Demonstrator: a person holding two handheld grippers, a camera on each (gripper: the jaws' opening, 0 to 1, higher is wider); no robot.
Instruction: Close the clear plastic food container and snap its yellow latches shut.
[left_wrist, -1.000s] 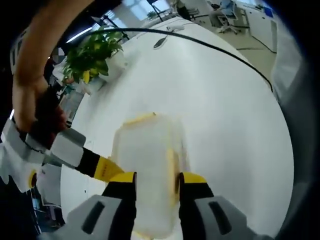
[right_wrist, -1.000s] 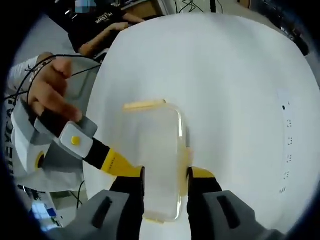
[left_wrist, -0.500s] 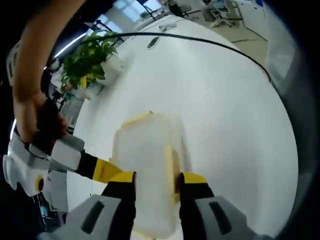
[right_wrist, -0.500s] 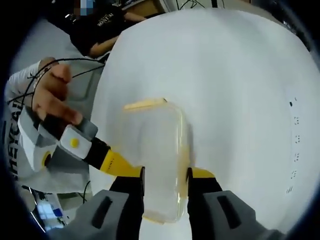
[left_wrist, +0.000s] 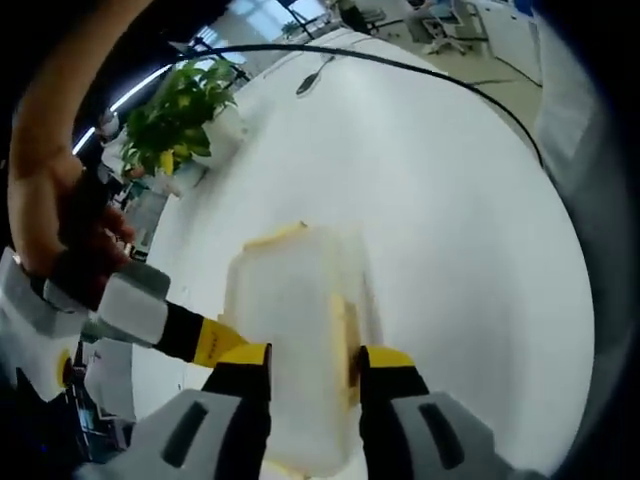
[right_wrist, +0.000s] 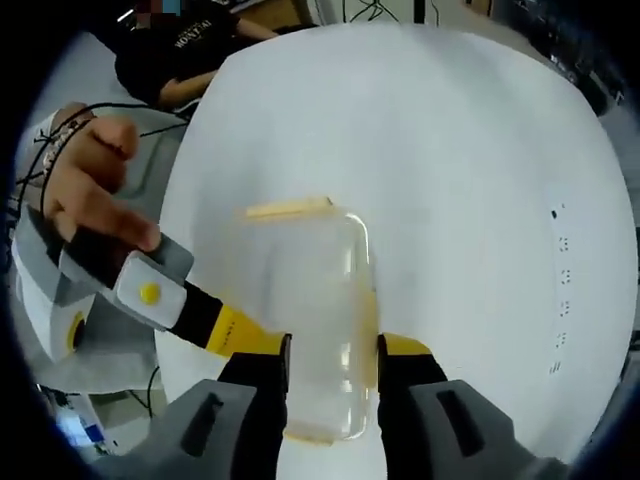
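Observation:
In the left gripper view, the clear plastic container (left_wrist: 295, 330) with its lid on lies lengthwise between my left gripper's (left_wrist: 312, 368) jaws, which press on its near part. A yellow latch (left_wrist: 274, 237) shows at its far end, and a side latch (left_wrist: 343, 335) rests by the right jaw. The right gripper view has the same container (right_wrist: 305, 310) held between my right gripper's (right_wrist: 332, 358) jaws, with a far latch (right_wrist: 288, 208) and a side latch (right_wrist: 370, 325). In each view another gripper's yellow-tipped finger (left_wrist: 205, 340) (right_wrist: 235, 333) reaches the container's left side, held by a hand.
The white table (left_wrist: 440, 220) spreads all around. A potted plant (left_wrist: 185, 105) stands at its far left edge, and a black cable (left_wrist: 430, 80) runs across the far side. A seated person in black (right_wrist: 175, 55) is beyond the table. Small dark marks (right_wrist: 560, 270) dot the right side.
Both views have shifted slightly against the table and background. The container keeps the same place between the jaws. The hand on the other gripper has moved a little.

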